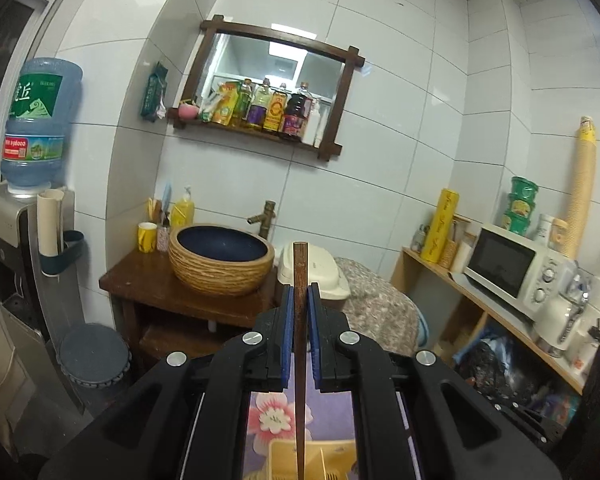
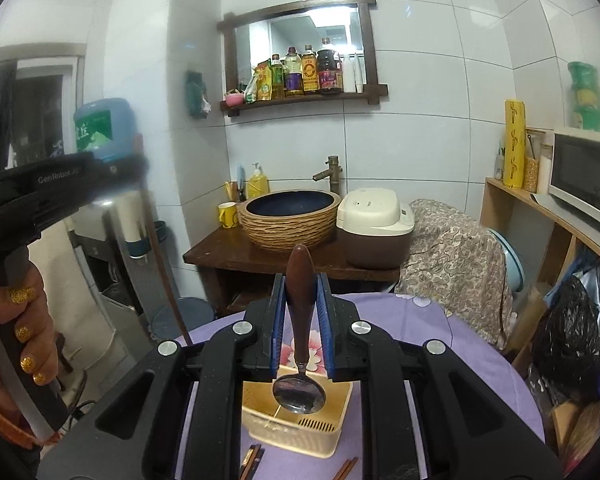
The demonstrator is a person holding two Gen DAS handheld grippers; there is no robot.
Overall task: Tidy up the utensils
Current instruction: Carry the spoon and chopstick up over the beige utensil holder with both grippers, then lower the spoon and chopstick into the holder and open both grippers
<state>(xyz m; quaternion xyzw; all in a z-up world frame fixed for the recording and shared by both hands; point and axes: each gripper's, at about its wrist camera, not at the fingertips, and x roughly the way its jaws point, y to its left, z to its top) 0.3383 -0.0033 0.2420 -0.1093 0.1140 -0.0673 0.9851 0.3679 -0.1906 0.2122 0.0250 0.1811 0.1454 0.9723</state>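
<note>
Right wrist view: a cream slotted basket sits on the purple floral table, toward its near edge. Above it the right gripper is clamped on a spoon: brown wooden handle upright between the blue pads, shiny steel bowl pointing down over the basket. 2 loose chopsticks lie by the basket's near side. Left gripper pinches 1 dark chopstick, its long axis vertical, lower end reaching into the basket.
</note>
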